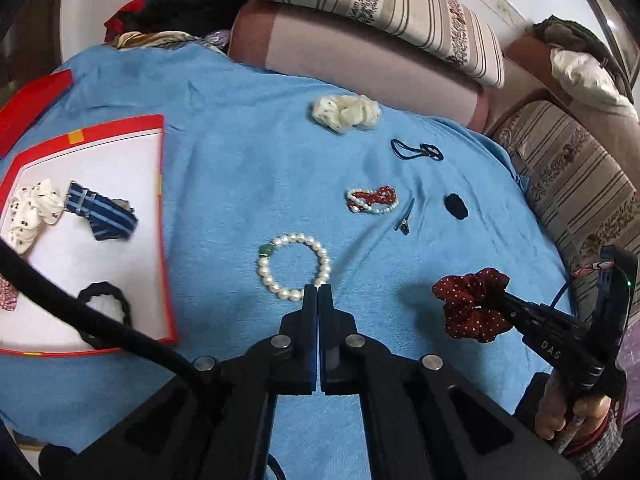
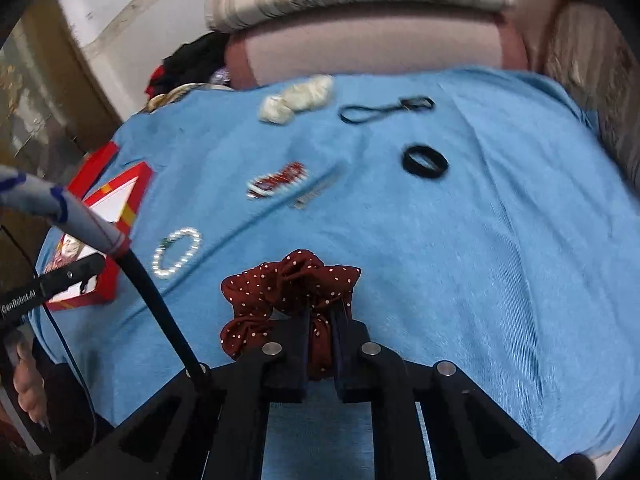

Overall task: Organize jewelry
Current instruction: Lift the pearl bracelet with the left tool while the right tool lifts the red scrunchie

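Holding a red dotted scrunchie (image 2: 288,300), the right gripper (image 2: 322,316) has its fingers nearly together with a fold of the fabric bunched between them; the rest hangs loose off the tips. The left gripper (image 1: 318,290) is fully shut and empty, its tips just beside the pearl bracelet (image 1: 294,266), which lies flat on the blue cloth (image 1: 240,140). Whether the tips touch a bead is hard to say from this angle.

The red-rimmed tray (image 1: 162,216) sits at the left and already holds a white scrunchie (image 1: 30,210), a striped strap (image 1: 102,210) and a black hair tie (image 1: 104,302). Still loose on the cloth: a cream scrunchie (image 1: 346,112), thin elastic loops (image 1: 416,149), a red-and-white bead bracelet (image 1: 372,199), a metal clip (image 1: 405,218) and a small black band (image 1: 456,205).

Handling: the scrunchie is light, soft and squashy, so a pinch on any fold holds it and it likely won't slip. The pearl bracelet is probably heavier, with hard, smooth beads on stretch cord that may roll off the pads. Best hold looks like one finger inside the loop and one outside, closing across a single bead run, gently, so the cord isn't strained.
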A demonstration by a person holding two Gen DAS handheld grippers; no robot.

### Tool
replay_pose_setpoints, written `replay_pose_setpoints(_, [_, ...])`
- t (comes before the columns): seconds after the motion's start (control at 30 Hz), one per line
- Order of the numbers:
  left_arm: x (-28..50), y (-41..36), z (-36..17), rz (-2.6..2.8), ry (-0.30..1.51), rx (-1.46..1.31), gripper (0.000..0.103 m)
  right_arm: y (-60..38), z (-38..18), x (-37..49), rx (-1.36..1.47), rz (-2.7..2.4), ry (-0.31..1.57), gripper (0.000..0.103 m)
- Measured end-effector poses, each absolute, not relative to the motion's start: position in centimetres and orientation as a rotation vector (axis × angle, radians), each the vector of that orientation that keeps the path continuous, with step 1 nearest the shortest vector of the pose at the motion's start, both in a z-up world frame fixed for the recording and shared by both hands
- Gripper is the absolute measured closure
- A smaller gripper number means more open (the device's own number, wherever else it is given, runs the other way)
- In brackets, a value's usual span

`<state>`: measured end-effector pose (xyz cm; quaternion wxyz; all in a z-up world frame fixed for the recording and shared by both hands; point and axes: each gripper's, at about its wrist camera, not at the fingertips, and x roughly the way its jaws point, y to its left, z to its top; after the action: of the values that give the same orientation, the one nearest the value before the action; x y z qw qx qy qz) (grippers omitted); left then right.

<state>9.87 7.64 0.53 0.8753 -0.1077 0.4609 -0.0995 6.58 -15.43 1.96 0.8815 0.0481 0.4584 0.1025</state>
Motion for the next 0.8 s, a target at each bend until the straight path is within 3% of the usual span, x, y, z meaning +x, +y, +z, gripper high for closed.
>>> replay_pose_setpoints(0.1, [11.0,7.5,-0.5,-0.184,1.002,-0.191,0.097,-14.4,2.2,6.4,0.094,0.226,0.952,0.093])
replay_pose_setpoints(0.17, [12.2,7.1,-1.7,-0.174,1.009,-0.153,0.074,-13.9,2.2,5.9,0.099,0.237,0.956,0.093])
replay_pose_setpoints(0.2, [12.8,7.0,-2.2,-0.157,1.010,-0.140,0.070,-13.8,2.2,5.8,0.097,0.240,0.957,0.093])
replay_pose_setpoints(0.33, [15.7,7.2,-4.2,-0.117,1.037,-0.127,0.069,-13.7,2.3,5.3,0.091,0.250,0.956,0.093])
replay_pose_setpoints(0.5, [17.2,6.2,-5.7,-0.176,1.082,-0.130,0.073,-13.8,2.1,5.9,0.104,0.253,0.961,0.093])
replay_pose_setpoints(0.53, [17.3,5.7,-6.1,-0.191,1.092,-0.120,0.092,-13.7,2.0,6.0,0.104,0.253,0.964,0.093])
replay_pose_setpoints(0.57, [17.4,5.3,-6.7,-0.204,1.122,-0.121,0.103,-13.6,1.9,6.1,0.102,0.253,0.967,0.093])
replay_pose_setpoints(0.8, [15.0,5.7,-3.6,-0.194,1.045,-0.149,0.103,-12.8,2.5,7.1,0.090,0.273,0.968,0.093])
